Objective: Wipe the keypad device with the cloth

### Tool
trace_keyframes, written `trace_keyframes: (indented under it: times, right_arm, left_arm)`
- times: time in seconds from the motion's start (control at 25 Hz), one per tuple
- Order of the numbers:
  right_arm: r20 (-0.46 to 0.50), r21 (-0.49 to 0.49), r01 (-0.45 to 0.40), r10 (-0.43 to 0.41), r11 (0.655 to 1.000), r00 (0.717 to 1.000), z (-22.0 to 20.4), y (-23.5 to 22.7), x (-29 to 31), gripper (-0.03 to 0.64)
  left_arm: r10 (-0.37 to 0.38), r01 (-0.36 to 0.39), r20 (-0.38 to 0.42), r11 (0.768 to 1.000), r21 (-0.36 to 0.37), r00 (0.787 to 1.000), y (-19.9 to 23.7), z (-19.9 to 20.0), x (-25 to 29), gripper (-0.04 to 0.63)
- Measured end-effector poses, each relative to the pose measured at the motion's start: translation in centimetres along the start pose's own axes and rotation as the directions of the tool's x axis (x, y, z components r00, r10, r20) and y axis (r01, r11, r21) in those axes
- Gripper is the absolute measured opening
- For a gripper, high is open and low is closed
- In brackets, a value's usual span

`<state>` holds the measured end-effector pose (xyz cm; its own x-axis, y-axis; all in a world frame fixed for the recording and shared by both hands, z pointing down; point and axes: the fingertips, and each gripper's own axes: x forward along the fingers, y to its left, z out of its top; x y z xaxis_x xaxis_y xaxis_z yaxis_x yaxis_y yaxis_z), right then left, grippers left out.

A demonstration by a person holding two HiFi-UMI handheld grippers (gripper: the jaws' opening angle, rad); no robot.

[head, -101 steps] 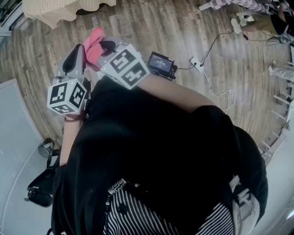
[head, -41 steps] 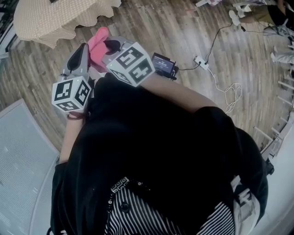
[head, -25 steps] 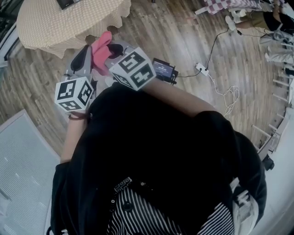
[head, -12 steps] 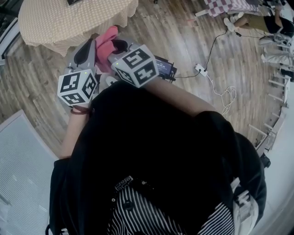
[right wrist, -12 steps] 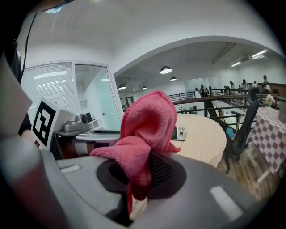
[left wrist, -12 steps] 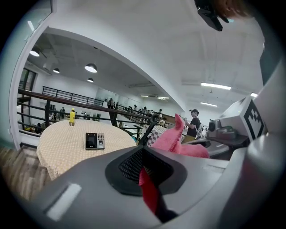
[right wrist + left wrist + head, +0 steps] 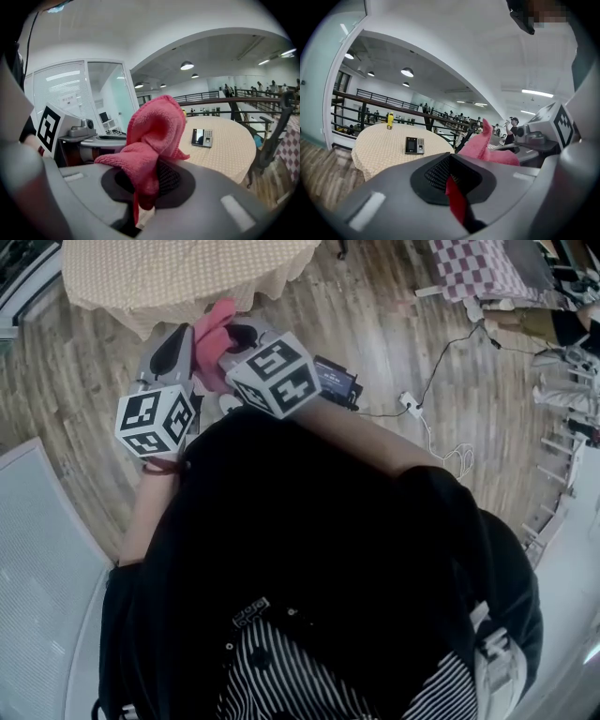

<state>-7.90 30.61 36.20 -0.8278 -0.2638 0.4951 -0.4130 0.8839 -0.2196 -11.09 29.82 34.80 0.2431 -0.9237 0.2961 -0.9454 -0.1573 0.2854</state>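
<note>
Table [image 7: 178,273] nearer — cloth [image 7: 151,133] in right hand-held gripper [image 7: 140,199]

My left claw [image 7: 174,337] and right claw [image 7: 236,334] are smooth grey shells with black mesh pads. Behind them sit black-and-white marker cubes, left cube [image 7: 155,421] and right cube [image 7: 275,373]. I wear a black top [image 7: 309,549].

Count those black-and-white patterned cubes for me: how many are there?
2. One cube rides on the left gripper, the other on the right gripper; both grippers pinch the pink cloth. None seems hidden.
</note>
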Motion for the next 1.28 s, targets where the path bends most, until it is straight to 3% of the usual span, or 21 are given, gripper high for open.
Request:
trace_keyframes:
  times: [0.4,0.76,1.12,1.28]
  right_arm:
    - [-0.034,-0.038,-0.100,0.099,0.994,0.995,3.7,-0.9,6.9,0.063]
    - [-0.019,-0.030,-0.107,0.106,0.994,0.994,9.3,-8.0,11.4,0.063]
    - [-0.027,-0.045,-0.189,0.188,0.981,0.982,15.6,-15.8,15.8,0.063]
    - [-0.022,-0.042,-0.227,0.226,0.973,0.974,18.2,-19.5,16.7,0.063]
  left_arm:
    - [0.089,-0.089,-0.004,0.996,-0.015,0.996,7.2,2.3,2.0,0.000]
    - [0.094,-0.094,0.005,0.996,-0.002,0.996,11.1,7.2,9.9,0.001]
    - [0.192,-0.191,0.041,0.981,-0.024,0.981,14.9,13.0,18.2,0.002]
    - [0.215,-0.215,0.034,0.977,0.004,0.976,15.5,15.6,22.0,0.002]
